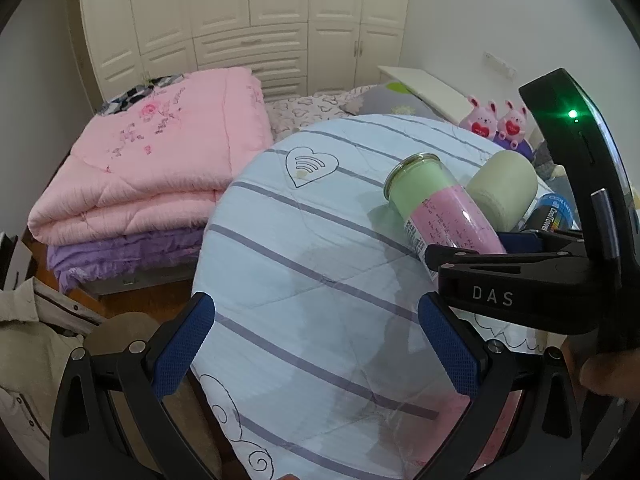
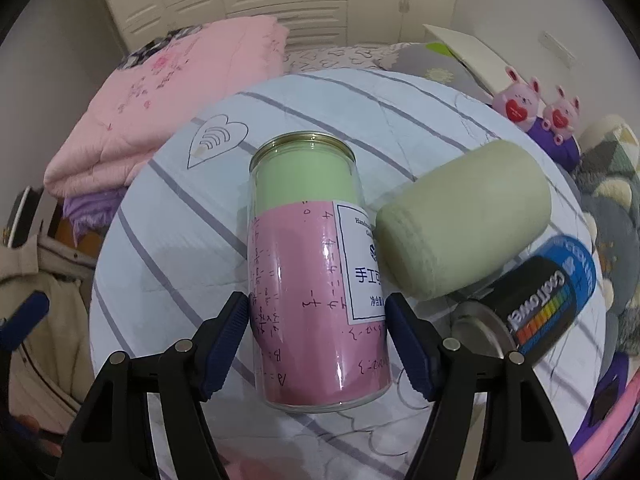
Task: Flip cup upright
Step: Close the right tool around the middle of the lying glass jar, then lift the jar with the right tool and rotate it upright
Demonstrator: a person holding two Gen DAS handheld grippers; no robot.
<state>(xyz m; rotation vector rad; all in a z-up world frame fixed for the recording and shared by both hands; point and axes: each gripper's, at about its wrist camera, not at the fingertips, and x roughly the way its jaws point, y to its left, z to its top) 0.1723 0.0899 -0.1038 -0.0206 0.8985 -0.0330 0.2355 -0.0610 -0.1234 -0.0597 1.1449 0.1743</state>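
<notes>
A clear cup with a pink and green lining lies tilted on the striped quilt, its gold rim pointing away. My right gripper is shut on the cup, one blue pad on each side of its pink lower part. In the left wrist view the cup shows at the right with the right gripper's black body over its base. My left gripper is open and empty, held above the quilt to the left of the cup.
A pale green cup lies on its side touching the held cup's right. A dark blue can lies further right. The striped quilt covers a rounded surface. A folded pink quilt sits behind; two plush rabbits stand at the right.
</notes>
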